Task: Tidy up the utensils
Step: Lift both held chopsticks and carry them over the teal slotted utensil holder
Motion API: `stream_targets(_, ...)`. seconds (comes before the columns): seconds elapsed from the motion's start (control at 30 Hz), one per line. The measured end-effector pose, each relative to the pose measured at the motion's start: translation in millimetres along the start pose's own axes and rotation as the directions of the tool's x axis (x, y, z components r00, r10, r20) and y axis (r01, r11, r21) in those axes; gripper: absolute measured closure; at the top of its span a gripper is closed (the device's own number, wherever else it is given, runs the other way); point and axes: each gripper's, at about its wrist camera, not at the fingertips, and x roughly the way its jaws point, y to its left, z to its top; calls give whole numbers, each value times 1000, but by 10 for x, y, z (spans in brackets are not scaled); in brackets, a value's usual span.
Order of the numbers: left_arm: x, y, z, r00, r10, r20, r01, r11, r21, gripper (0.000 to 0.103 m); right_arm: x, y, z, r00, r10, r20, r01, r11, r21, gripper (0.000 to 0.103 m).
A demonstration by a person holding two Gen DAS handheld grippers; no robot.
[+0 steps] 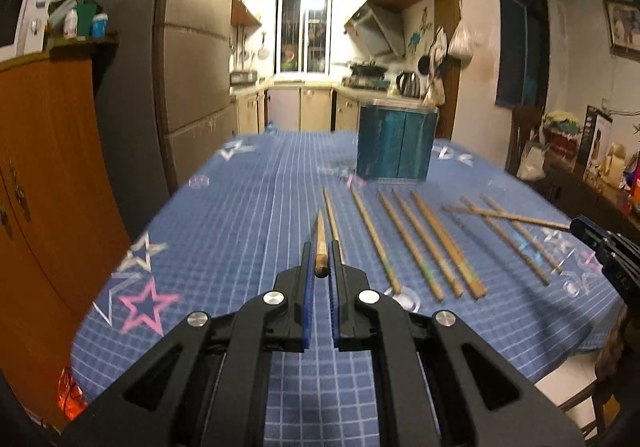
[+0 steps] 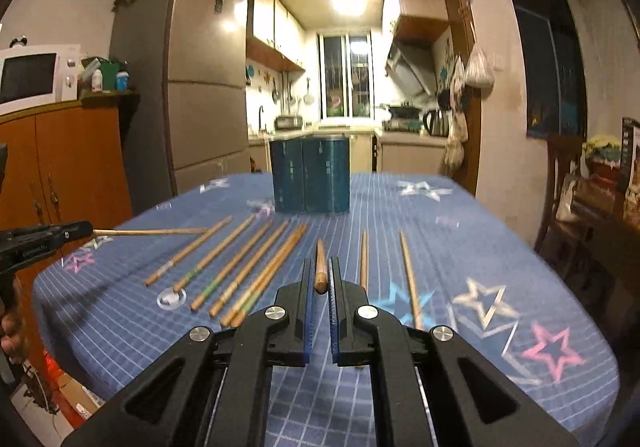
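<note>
Clamping 1 chopstick apiece, left gripper (image 1: 320,251) and right gripper (image 2: 319,267), above the table (image 2: 400,207).

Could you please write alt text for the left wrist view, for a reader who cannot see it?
The left tongs are shut on one chopstick above a blue cloth. More chopsticks lie on the cloth to the right, before a blue holder. At the right edge, the right tongs hold another chopstick.

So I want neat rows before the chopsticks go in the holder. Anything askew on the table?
Mostly parallel, but two chopsticks at the row's far right cross the others' angle slightly. Nothing spilled or broken; the holder stands upright.
</note>
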Motion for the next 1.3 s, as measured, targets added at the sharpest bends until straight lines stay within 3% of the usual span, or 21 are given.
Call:
stream_targets(0.17,-151,-51,302,997,-12,80,11,1000,15,98,-84,-7,238,999,10,49,-8,999,-41,95)
stream_targets(0.4,-140,-41,612,991,-23,135,21,1000,14,98,-61,-73,623,995,49,92,-42,996,-73,96)
stream_targets(1.03,156,-54,1287,984,-12,175,8,1000,25,98,457,-154,1483,991,115,71,-108,990,-90,96)
stream_targets(1.3,250,-226,1614,986,-62,157,56,997,44,98,611,-261,1852,990,121,74,-116,991,-68,96)
